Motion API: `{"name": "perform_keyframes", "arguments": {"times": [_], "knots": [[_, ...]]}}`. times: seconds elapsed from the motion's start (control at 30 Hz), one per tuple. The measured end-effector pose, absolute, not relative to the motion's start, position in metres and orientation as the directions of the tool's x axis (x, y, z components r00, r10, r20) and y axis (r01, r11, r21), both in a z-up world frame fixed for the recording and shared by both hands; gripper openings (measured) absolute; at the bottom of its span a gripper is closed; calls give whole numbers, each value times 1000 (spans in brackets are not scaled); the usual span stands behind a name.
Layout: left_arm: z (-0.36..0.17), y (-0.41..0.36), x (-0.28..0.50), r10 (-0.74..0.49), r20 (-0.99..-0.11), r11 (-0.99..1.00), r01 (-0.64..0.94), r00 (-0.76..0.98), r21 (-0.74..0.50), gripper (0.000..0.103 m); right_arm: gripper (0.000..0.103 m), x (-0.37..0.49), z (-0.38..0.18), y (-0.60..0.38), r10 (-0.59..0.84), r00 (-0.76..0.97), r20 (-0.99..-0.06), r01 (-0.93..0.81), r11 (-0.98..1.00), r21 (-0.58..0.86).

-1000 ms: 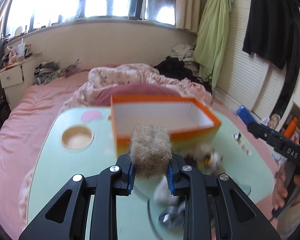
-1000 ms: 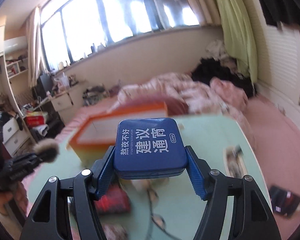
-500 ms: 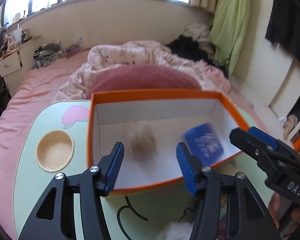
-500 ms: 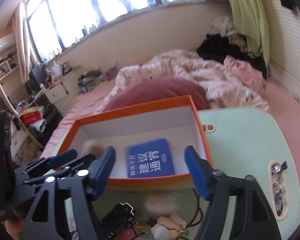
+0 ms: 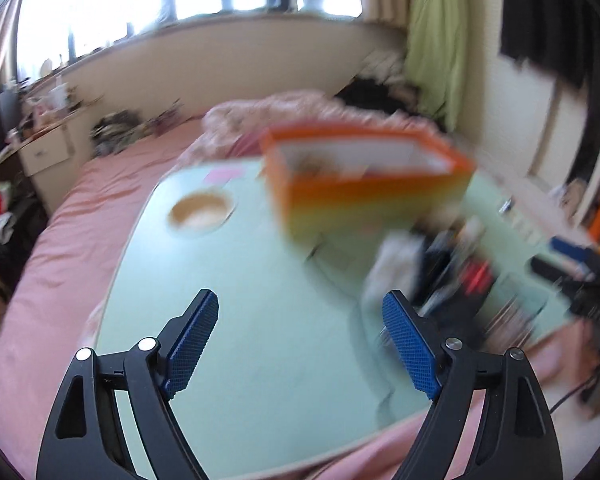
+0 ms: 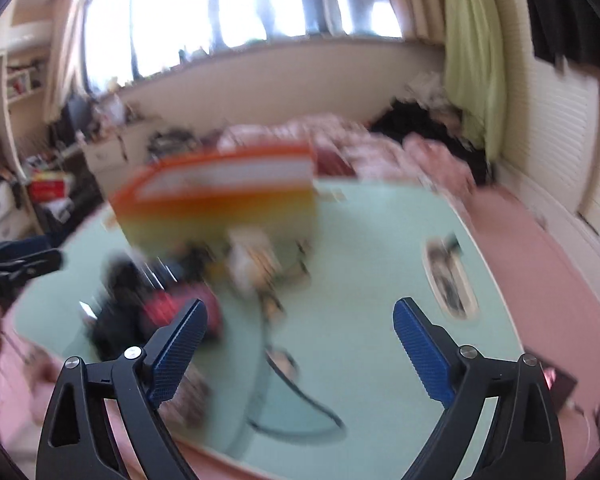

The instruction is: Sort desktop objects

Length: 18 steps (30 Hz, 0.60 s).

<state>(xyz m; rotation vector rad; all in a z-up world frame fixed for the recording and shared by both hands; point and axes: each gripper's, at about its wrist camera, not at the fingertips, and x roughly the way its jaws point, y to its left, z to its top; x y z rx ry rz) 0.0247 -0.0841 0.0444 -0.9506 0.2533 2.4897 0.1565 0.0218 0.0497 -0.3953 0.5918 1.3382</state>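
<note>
Both views are motion-blurred. An orange box (image 5: 368,176) stands at the far side of the pale green table (image 5: 240,300); it also shows in the right wrist view (image 6: 220,204). A furry shape (image 5: 310,166) shows inside it. My left gripper (image 5: 300,336) is open and empty above the table's near part. My right gripper (image 6: 300,344) is open and empty, pulled back from the box. A blurred heap of small items (image 5: 440,272) lies in front of the box; it also shows in the right wrist view (image 6: 204,284).
A round wooden dish (image 5: 200,212) sits on the table's left. A black cable (image 6: 296,392) loops near the front edge. An inset tray of small bits (image 6: 450,280) lies at the table's right. A pink bed (image 5: 80,220) surrounds the table.
Both grippers have pulled back and up from over the box, open and empty. The fur ball and the blue tin stayed in the box.
</note>
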Motion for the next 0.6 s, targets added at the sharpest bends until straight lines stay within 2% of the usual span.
{"name": "perform_keyframes", "arguments": {"times": [0.07, 0.1, 0.17, 0.27, 0.43, 0.6], "knots": [[27, -91, 29, 347, -698, -871, -491, -626, 8, 84, 94, 162, 31, 27, 740, 117, -662, -975, 213, 66], [19, -91, 31, 346, -707, -868, -496, -616, 7, 84, 96, 161, 25, 28, 743, 154, -652, -974, 225, 26], [6, -85, 34, 322, -696, -869, -491, -642, 52, 93, 103, 163, 18, 31, 748, 193, -635, -966, 258, 11], [-4, -79, 36, 341, -657, -882, -471, -672, 24, 103, 103, 163, 14, 34, 752, 203, -627, -965, 263, 3], [-17, -71, 56, 313, -535, -913, -405, -785, 59, 103, 103, 170, 9, 38, 766, 201, -610, -967, 256, 3], [-20, -75, 55, 331, -545, -909, -415, -771, 35, 103, 103, 172, 10, 40, 768, 200, -608, -968, 253, 2]]}}
